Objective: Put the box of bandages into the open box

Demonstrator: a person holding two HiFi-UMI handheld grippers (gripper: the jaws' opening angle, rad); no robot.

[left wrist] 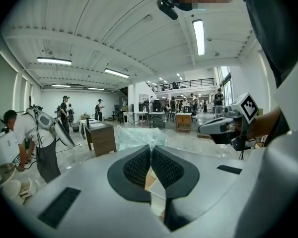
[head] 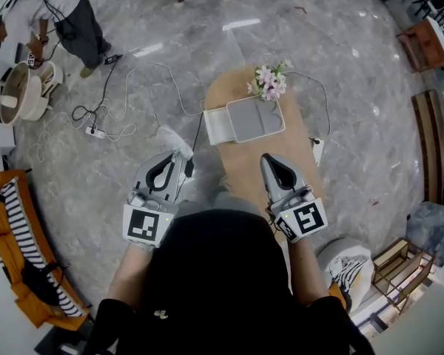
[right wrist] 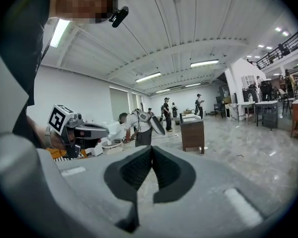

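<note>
Though only the head view shows the open box (head: 253,118) on the table (head: 244,170), the left gripper (left wrist: 150,147) clamps clear plastic (left wrist: 138,136), contents unclear, while the right gripper (right wrist: 152,148) is closed on nothing.

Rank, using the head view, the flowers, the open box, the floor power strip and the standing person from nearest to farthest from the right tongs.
1. open box: just ahead of the right tongs, on the table.
2. flowers: beyond the box, at the table's far end.
3. power strip: on the floor, far to the left.
4. person: top left corner.
</note>
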